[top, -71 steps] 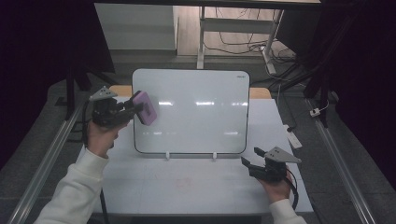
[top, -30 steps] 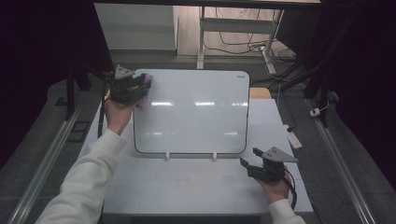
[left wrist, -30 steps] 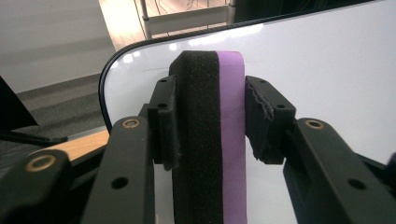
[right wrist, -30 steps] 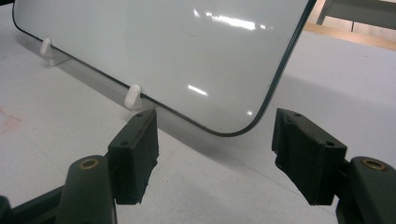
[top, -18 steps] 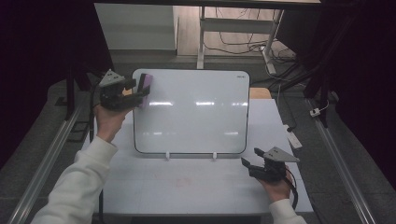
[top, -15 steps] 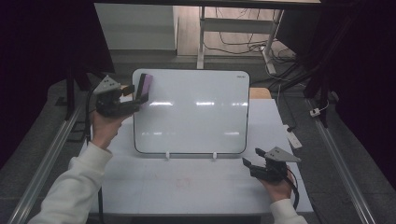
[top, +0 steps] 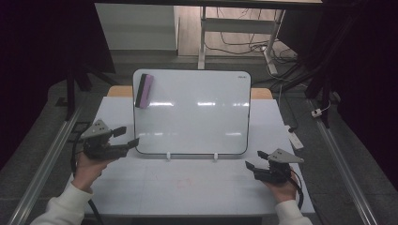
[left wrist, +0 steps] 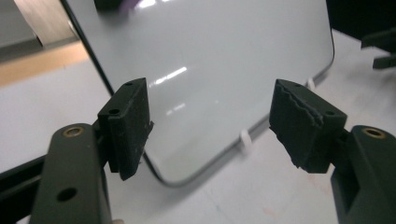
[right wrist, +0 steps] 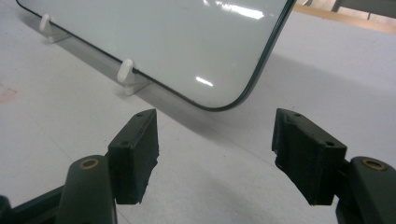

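Nearest you, at the lower left of the high view, your left hand (top: 87, 164) held the left gripper (top: 126, 137) low beside the bottom left corner of the whiteboard (top: 197, 117). Its jaws had just been opening and stood wide apart with nothing between them; in the left gripper view the gripper (left wrist: 210, 126) looked through that gap at the board's (left wrist: 224, 60) rounded lower corner. The hand seemed parked there, clear of the board, because the eraser was no longer in its grip.

At the lower right of the high view, your right hand (top: 281, 190) rested on the table (top: 187, 187) with the right gripper (top: 254, 160) pointing toward the board's bottom edge. Its jaws stood partly open and empty. In the right gripper view the gripper (right wrist: 215, 149) sat just short of the board's (right wrist: 163, 42) lower corner, near one of the small white clips (right wrist: 126, 72) that propped the board upright. It looked idle, waiting out of the way.

Farther off, at the upper left of the board, the purple eraser (top: 144, 90) clung to the white surface, tilted slightly, well apart from both grippers. It stayed there with nothing holding it, likely by a magnet, which would make that corner its resting spot. The board's face looked clean.

Beyond the board, table legs (top: 202, 37) and cables (top: 244, 42) showed at the top of the frame.
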Tool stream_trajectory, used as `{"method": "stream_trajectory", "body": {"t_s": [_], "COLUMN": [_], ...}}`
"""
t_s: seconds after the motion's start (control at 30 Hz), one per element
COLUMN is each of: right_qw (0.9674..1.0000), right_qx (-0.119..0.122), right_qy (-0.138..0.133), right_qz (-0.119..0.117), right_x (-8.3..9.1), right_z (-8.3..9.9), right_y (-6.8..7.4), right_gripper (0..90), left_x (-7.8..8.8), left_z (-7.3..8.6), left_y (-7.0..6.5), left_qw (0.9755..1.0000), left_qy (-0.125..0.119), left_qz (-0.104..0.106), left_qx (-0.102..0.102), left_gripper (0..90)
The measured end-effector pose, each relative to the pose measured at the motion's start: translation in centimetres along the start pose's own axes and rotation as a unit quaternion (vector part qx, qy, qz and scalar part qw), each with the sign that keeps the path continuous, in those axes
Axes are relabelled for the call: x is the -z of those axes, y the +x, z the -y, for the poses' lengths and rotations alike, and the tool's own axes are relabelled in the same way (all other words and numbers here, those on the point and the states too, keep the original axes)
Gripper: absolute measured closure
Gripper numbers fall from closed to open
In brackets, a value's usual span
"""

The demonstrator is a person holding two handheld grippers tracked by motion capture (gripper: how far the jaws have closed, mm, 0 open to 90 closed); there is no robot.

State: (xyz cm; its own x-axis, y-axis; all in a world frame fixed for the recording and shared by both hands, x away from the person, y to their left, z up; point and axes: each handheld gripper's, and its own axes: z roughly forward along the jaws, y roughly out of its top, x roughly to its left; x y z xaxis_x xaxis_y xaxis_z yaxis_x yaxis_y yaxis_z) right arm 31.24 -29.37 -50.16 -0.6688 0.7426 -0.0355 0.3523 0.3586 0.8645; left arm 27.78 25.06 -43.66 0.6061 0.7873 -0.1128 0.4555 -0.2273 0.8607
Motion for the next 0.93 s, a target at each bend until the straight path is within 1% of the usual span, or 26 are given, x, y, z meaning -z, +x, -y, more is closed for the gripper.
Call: {"method": "stream_trajectory", "body": {"t_s": [0.07, 0.17, 0.4, 0.5, 0.6, 0.93], "right_qw": [1.0, 0.9999, 0.9998, 0.9997, 0.9996, 0.9993], "right_qx": [0.003, 0.012, 0.019, 0.021, 0.024, 0.033], "right_qy": [0.002, 0.003, -0.005, -0.012, -0.015, -0.016], "right_qz": [-0.006, -0.005, -0.003, -0.003, -0.002, -0.003], "right_x": [-0.1, -0.1, 0.1, 0.3, 0.3, 0.3], "right_z": [0.1, 0.0, -0.2, -0.4, -0.5, -0.6], "right_y": [0.0, 0.1, 0.2, 0.2, 0.3, 0.5], "right_gripper": [31.3, 31.3, 31.3, 31.3, 31.3, 31.2], "left_x": [0.1, -0.1, -0.7, -0.9, -0.9, -1.4], "left_z": [1.0, 2.3, 5.1, 6.2, 6.6, 7.1], "left_y": [-0.1, -0.3, -0.4, -0.3, -0.2, -0.4], "left_qw": [0.9999, 0.9997, 0.9984, 0.9976, 0.9974, 0.9972], "left_qy": [0.007, 0.021, 0.045, 0.052, 0.054, 0.063], "left_qz": [0.005, 0.009, 0.022, 0.028, 0.028, 0.03], "left_qx": [0.005, 0.009, 0.024, 0.035, 0.038, 0.026], "left_gripper": [29.2, 28.7, 28.1, 27.9, 27.9, 26.5]}}
